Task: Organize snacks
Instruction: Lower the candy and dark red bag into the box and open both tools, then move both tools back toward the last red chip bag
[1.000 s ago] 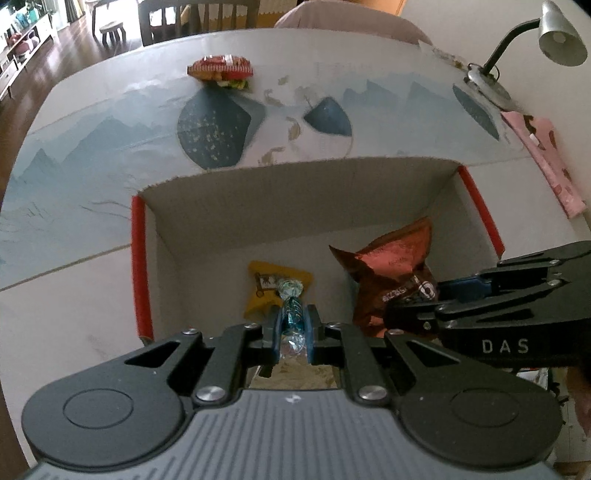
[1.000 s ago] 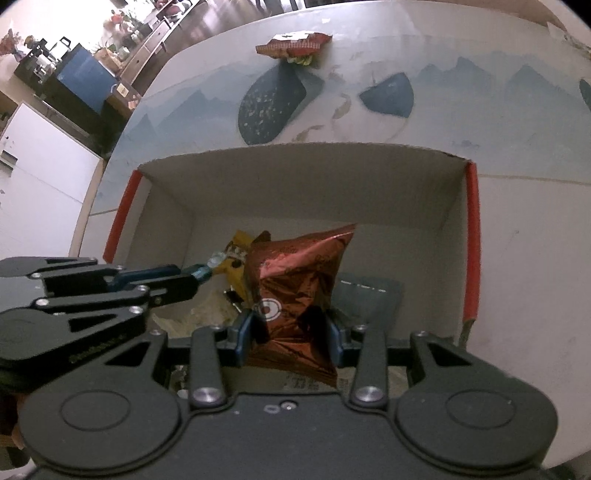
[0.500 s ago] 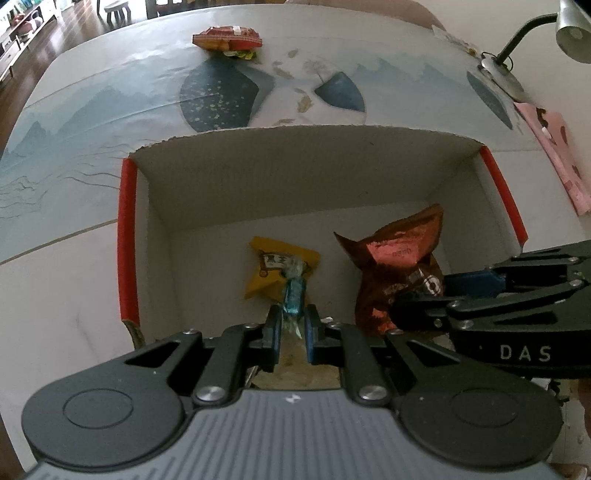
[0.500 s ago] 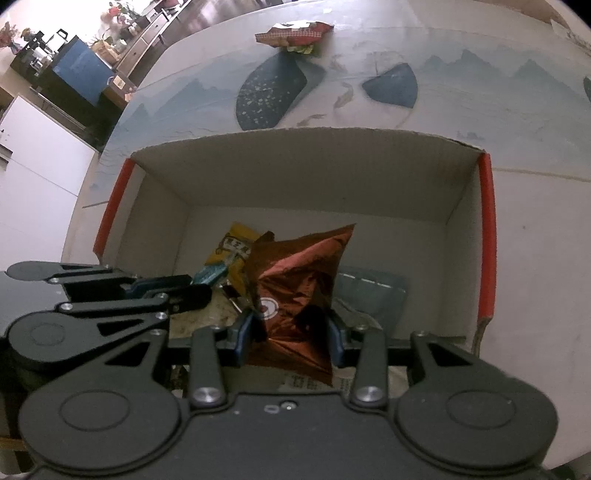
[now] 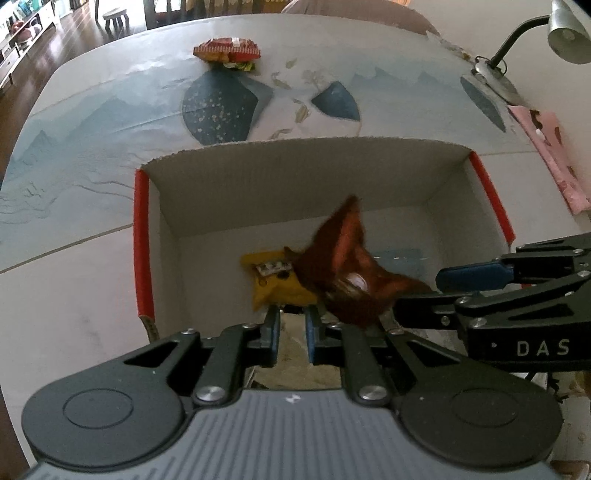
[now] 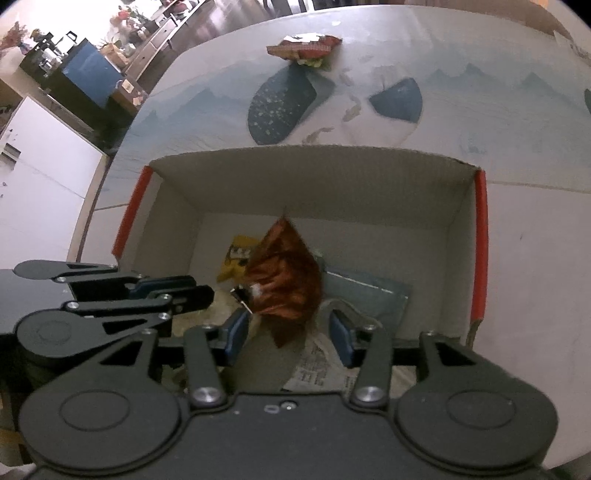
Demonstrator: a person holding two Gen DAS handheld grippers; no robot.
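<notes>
I work at a pale table (image 5: 66,314) spread with a blue mountain-print cloth (image 5: 110,110). Beyond the table's far edge lie dark wooden floorboards (image 5: 74,33), a small stool (image 5: 112,16) and chair legs. At the table's right corner a grey gooseneck lamp (image 5: 565,27) leans in. Left of the table stands a white cabinet (image 6: 40,162), with a cluttered sideboard (image 6: 85,74) behind it in daylight.

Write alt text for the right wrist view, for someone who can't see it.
The right gripper, jaws opening, hangs over a cardboard box with a blurred red-brown snack bag between them, clear of both pads. A yellow packet lies behind; the left gripper reaches in; another snack sits beyond the box.
</notes>
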